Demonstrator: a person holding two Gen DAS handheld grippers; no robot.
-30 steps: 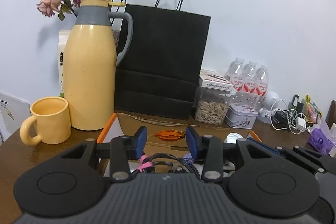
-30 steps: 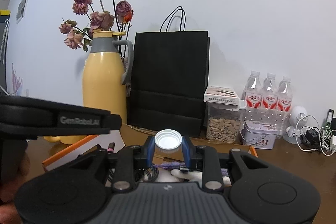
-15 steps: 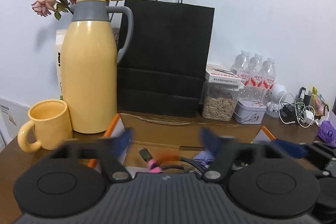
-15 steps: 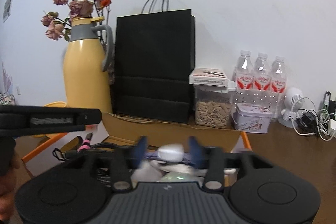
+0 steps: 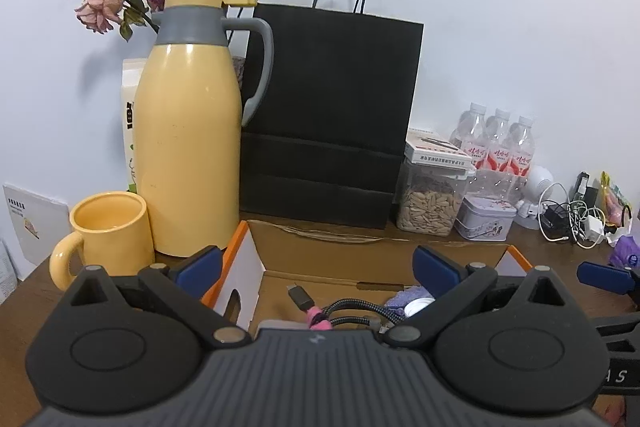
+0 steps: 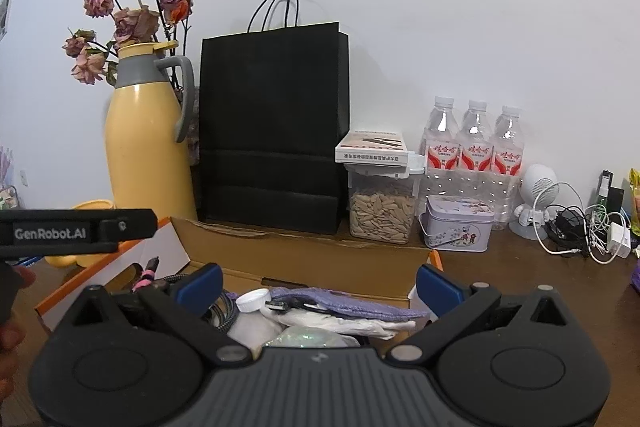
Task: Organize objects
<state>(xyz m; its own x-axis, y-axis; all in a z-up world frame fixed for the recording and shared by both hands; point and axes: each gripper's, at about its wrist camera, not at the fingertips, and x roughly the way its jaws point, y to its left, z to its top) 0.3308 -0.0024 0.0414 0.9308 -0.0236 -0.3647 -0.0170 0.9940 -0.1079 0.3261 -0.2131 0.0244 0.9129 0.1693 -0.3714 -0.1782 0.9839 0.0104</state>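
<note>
An open cardboard box (image 5: 360, 251) with orange edges sits right below both grippers. My left gripper (image 5: 318, 267) hangs over it, its jaws opening wide with nothing between the pads. Under it lies a braided cable (image 5: 352, 311) with a pink tie. My right gripper (image 6: 320, 283) also hovers over the box (image 6: 304, 255), its jaws opening and gripping nothing. A white-capped bottle (image 6: 252, 311) lies loose in the box under its left finger, beside a purple cloth (image 6: 340, 303) and white wrapping (image 6: 352, 323). The left gripper's body (image 6: 76, 229) shows at the left.
A yellow thermos (image 5: 188, 147) with dried roses and a yellow mug (image 5: 108, 231) stand left of the box. Behind it are a black paper bag (image 5: 332, 115), a seed jar (image 5: 430, 203), a small tin (image 5: 484, 219) and water bottles (image 6: 476, 147). Tangled chargers (image 6: 592, 227) lie far right.
Both grippers spread their jaws wide. The right one let go of the white-capped bottle, which now lies in the box. An orange item between the left fingers is out of sight.
</note>
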